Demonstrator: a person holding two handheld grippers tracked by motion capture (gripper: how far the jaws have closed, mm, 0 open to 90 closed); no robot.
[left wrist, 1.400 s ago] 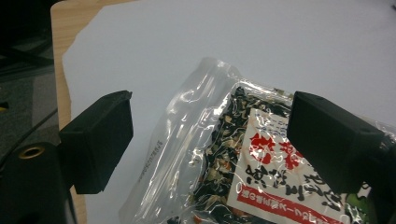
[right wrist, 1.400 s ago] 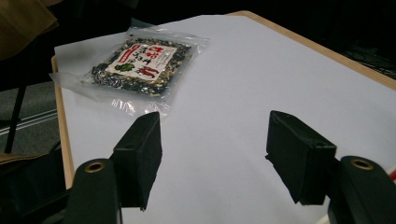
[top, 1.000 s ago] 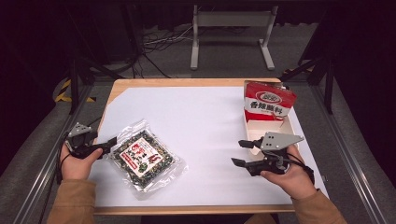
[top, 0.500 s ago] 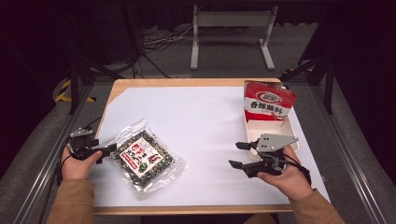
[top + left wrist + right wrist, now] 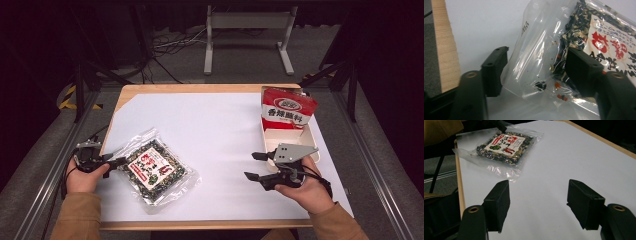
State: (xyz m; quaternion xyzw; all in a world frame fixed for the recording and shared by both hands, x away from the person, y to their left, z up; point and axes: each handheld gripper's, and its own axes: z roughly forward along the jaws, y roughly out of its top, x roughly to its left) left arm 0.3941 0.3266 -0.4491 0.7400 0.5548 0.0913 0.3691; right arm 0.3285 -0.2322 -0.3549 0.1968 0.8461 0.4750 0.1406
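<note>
A clear plastic bag [image 5: 156, 171] of dark dried mix with a red and white label lies flat on the white sheet at the near left. My left gripper [image 5: 118, 163] is open at the bag's left corner. In the left gripper view the bag's [image 5: 564, 37] clear corner lies between the two jaws of that gripper [image 5: 537, 63], which are not closed on it. My right gripper [image 5: 255, 166] is open over bare sheet at the near right, with nothing between its jaws. In the right gripper view this gripper [image 5: 539, 200] points toward the bag [image 5: 504, 145] farther off.
A red packet [image 5: 288, 112] with white lettering stands upright in a shallow pale tray [image 5: 312, 142] at the right edge, just beyond my right hand. The white sheet [image 5: 210, 130] covers a wooden table [image 5: 165, 90]. Metal rails and cables lie beyond the table.
My left gripper has slid slightly nearer and right, so that its jaws now straddle the bag's corner. The right gripper has shifted a little nearer. The bag has not moved.
</note>
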